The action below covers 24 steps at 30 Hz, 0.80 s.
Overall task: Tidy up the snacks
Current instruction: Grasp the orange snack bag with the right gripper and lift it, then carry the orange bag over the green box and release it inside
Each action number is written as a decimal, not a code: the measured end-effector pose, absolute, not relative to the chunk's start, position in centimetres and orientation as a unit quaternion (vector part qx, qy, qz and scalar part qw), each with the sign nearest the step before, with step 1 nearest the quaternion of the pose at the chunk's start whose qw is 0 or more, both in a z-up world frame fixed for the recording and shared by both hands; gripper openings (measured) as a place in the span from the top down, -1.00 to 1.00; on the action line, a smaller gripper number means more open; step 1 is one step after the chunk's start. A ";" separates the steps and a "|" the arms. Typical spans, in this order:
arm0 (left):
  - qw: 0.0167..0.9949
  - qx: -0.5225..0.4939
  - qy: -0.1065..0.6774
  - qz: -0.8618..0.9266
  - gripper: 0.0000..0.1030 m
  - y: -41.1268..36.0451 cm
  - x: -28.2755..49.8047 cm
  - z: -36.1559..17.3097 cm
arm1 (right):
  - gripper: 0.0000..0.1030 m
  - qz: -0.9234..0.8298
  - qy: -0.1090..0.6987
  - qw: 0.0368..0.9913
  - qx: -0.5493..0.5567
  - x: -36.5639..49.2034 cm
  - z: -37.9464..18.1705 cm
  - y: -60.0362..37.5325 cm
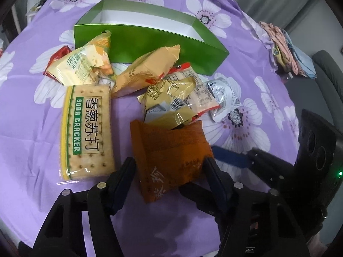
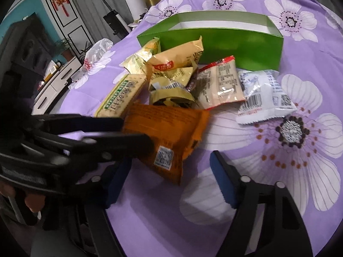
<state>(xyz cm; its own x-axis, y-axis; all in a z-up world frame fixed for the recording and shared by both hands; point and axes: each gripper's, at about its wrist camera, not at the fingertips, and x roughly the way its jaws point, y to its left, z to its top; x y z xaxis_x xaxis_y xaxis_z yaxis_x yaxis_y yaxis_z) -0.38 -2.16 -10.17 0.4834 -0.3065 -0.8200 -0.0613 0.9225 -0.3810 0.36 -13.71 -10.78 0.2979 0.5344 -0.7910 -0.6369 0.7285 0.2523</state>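
The orange snack packet [image 1: 171,158] is clamped at its near edges between the 2 fingers of the left claw [image 1: 170,167], whose jaws stand about half open on it. The right claw [image 2: 171,182] is also half open, but nothing is held: bare purple cloth lies between its blue pads [image 2: 223,177], and the orange packet sits just ahead and to its left.

For a clean lift, the packet should be pinched across its full width, raised straight up so the gold wrapper [image 1: 171,98] resting on its far edge slides off, then carried to the green box [image 1: 150,45], which stands open beyond the pile, farthest from both claws.

Counted on the tabletop [image 1: 32,141]: 1 green box, 1 orange packet, 1 soda cracker pack [image 1: 86,130] left of the left claw, 1 white packet [image 2: 263,94], and roughly 5 more wrappers in the heap, the exact count being unclear where they overlap.
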 end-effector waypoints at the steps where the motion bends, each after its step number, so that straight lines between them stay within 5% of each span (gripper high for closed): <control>1: 0.841 -0.183 0.503 -0.074 -0.29 -2.1 -0.3 -10.2 | -0.25 0.367 0.468 0.802 -0.057 0.4 -10.8 -13.5; 3: 0.841 -0.187 0.503 -0.073 -0.27 -1.9 -0.2 -10.2 | 0.03 0.372 0.468 0.799 -0.063 0.4 -10.9 -13.1; 9: 0.848 -0.162 0.497 -0.084 -0.02 -2.5 0.1 -9.6 | 0.38 0.369 0.467 0.799 -0.080 0.5 -11.0 -12.3; 24: 0.893 -0.106 0.433 -0.060 -0.01 -2.7 -2.4 -2.7 | 0.50 0.386 0.411 0.816 -0.126 -1.4 -4.6 -10.6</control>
<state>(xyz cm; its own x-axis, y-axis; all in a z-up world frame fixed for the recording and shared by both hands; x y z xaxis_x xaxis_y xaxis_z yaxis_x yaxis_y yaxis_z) -2.36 -2.68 -2.70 0.6178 -0.1990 -0.7607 0.0160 0.9704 -0.2409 -1.40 -10.62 -4.61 0.3637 0.5267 -0.7683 -0.7333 0.6705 0.1125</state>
